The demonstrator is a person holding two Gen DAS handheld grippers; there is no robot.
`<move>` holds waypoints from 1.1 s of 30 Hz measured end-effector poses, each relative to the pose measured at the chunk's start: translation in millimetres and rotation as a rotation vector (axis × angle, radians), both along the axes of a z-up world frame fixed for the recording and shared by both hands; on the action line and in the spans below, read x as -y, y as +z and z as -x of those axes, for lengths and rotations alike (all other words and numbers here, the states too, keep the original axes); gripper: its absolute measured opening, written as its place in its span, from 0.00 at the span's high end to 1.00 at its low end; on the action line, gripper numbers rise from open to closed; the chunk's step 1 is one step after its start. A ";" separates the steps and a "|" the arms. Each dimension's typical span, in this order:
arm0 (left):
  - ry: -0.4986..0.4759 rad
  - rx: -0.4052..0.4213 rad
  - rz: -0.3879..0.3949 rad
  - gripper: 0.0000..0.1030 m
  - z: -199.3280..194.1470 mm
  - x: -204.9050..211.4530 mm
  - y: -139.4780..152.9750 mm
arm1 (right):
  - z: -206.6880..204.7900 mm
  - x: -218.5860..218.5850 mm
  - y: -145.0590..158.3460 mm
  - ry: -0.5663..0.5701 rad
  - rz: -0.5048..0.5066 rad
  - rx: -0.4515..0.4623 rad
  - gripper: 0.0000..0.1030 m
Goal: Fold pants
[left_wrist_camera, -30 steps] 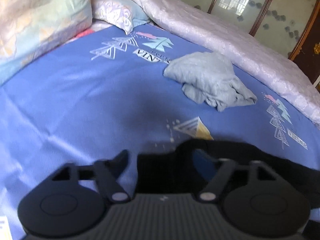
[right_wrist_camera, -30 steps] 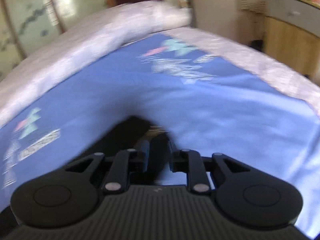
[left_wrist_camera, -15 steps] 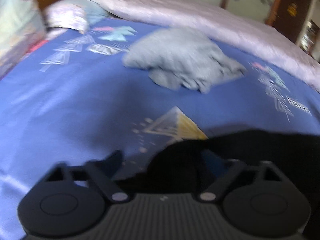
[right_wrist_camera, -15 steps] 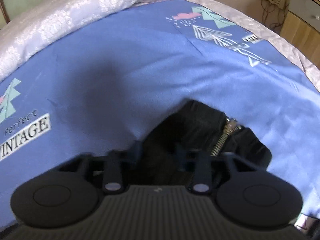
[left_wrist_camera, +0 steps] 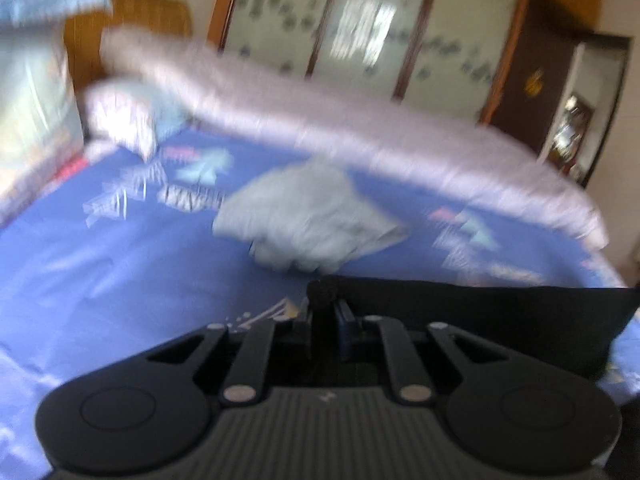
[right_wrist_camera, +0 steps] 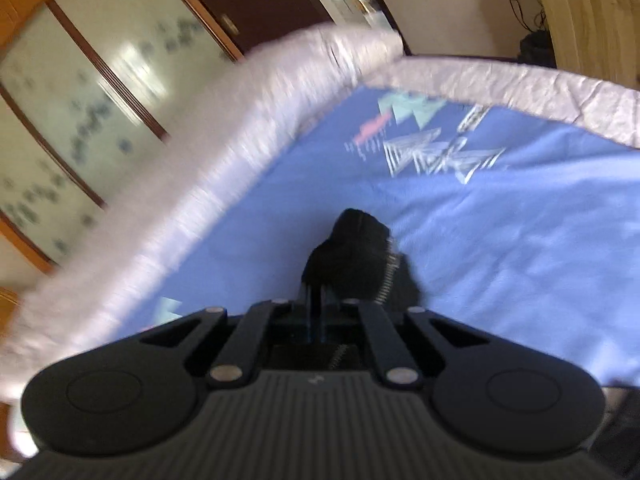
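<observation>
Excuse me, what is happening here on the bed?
A person is folding black pants with two hand-held tongs. The left tongs and the right tongs are each shut on the pants' fabric, one at each end, holding it above the blue bedsheet. A crumpled grey garment lies further back, untouched.

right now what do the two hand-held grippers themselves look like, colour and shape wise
Both look alike. The left hand-held gripper and the right hand-held gripper each have a matte black, ribbed body flanked by two round black discs. Slim black linkage bars with small silver pivot pins run forward to two narrow dark fingers. A tiny pale mark sits mid-body. No cables, sleeves or hands are visible.
</observation>
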State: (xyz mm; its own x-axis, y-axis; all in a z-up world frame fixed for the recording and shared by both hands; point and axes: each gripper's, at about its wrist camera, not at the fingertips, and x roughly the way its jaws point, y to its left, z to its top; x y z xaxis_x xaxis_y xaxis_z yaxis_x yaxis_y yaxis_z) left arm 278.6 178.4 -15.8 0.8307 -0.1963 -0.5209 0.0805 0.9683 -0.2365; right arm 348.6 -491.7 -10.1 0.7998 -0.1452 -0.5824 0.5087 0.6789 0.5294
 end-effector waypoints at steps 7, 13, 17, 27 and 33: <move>-0.050 0.047 0.001 0.89 153.5 6.7 8.4 | 191.0 40.3 -4.7 -0.005 -0.159 0.104 0.93; -0.069 -0.227 -0.049 0.63 221.6 17.9 -52.1 | 315.8 55.2 -85.0 -0.169 -0.163 -0.113 0.82; -0.059 -0.209 -0.051 0.54 251.3 12.6 -34.7 | 360.6 59.5 -86.4 -0.260 -0.217 -0.046 0.76; 0.190 -0.217 0.345 0.38 227.4 -51.3 -7.5 | 322.6 17.7 -57.1 -0.059 -0.138 -0.013 0.71; 0.232 -0.273 0.408 0.25 201.9 -49.5 -34.0 | 256.5 -40.4 -55.3 0.148 -0.013 -0.078 0.71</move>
State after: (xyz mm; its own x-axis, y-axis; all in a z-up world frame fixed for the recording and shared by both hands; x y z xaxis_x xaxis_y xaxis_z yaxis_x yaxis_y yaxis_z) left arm 76.8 227.9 -49.7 0.7214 -0.2547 -0.6439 -0.2419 0.7786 -0.5790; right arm 92.1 -451.3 -65.4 0.7645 -0.0210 -0.6443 0.4430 0.7432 0.5014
